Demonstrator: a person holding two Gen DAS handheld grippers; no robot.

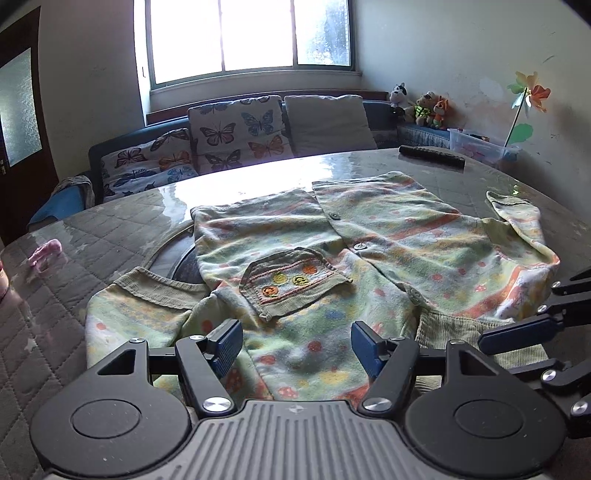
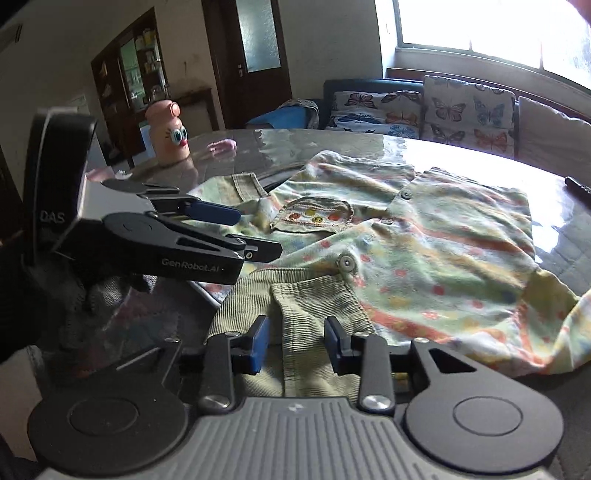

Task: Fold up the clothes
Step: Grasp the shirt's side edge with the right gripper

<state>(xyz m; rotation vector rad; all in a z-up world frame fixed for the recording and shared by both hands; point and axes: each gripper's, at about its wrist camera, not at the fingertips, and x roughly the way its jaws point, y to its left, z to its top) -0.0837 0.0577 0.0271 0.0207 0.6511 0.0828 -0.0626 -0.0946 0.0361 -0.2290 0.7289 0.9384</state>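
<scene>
Two grippers sit at the near edge of the table point(image 1: 122, 229), both pointing down toward a small child's jacket point(image 1: 369, 236) spread flat on it. Left gripper point(image 1: 297, 345): jaws wide apart, blue pads hovering over the dotted green-and-orange fabric near the neckline, nothing pinched between them. Right gripper point(image 2: 297, 341): jaws partly apart, straddling the ribbed corduroy collar point(image 2: 317, 314) (pads look just clear of the cloth, no visible squeeze). From the right wrist view, the left gripper shows side-on at left, over the jacket's near corner.

Jacket lies front up, buttons point(image 2: 346, 262) down the middle, a small corduroy pocket point(image 1: 291, 284) with embroidered faces on one side. One sleeve point(image 1: 517, 218) is folded up at the far right.

Beyond it: a dark remote point(image 1: 432, 157) near the far table edge, a pink bottle with cartoon eyes point(image 2: 168, 131), a pink scrap point(image 1: 46, 253). Farther back, butterfly cushions point(image 1: 236, 129) on a sofa, stuffed toys point(image 1: 424, 107), a paper pinwheel point(image 1: 530, 96), a bright window point(image 1: 251, 33).
</scene>
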